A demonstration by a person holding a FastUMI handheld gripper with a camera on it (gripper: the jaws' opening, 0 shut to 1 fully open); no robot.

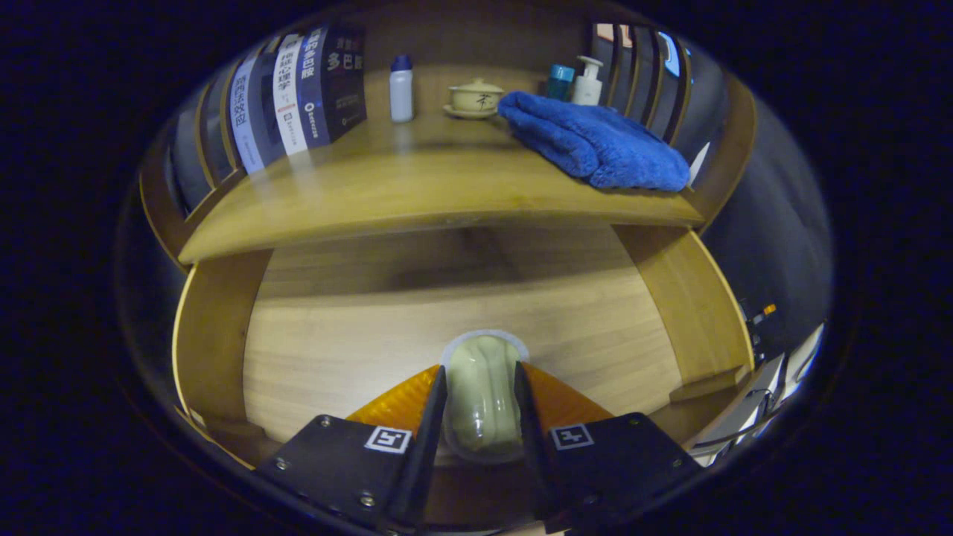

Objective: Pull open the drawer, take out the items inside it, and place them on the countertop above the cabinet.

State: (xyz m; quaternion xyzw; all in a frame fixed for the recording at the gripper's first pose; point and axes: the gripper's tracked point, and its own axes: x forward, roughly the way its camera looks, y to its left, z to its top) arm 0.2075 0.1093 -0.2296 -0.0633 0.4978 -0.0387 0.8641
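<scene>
One broad wooden worktop [387, 190] tops the cabinet and spans the far part of the scene, and it is already busy: a folded blue towel [595, 141] lies far right, a row of upright books [298, 93] leans against the slatted rail at far left, and between them stand a cream lidded teacup on its saucer [475, 98], a small white bottle with a blue cap [401, 88], a white pump bottle [588, 82] and a teal-capped container [561, 80]. The bare stretch near the front edge, left of the towel, looks like the natural landing spot. Below it, a pale wooden panel [357, 342] sits between two wooden uprights; whether it is the drawer's front or floor I cannot tell. Nearest, the hand-held gripper [480, 387] has its fingers pressed against both sides of a pale green rounded item sealed in clear plastic packaging [482, 387], pinching it at mid-length, probably so it stays level while being raised toward the worktop.
</scene>
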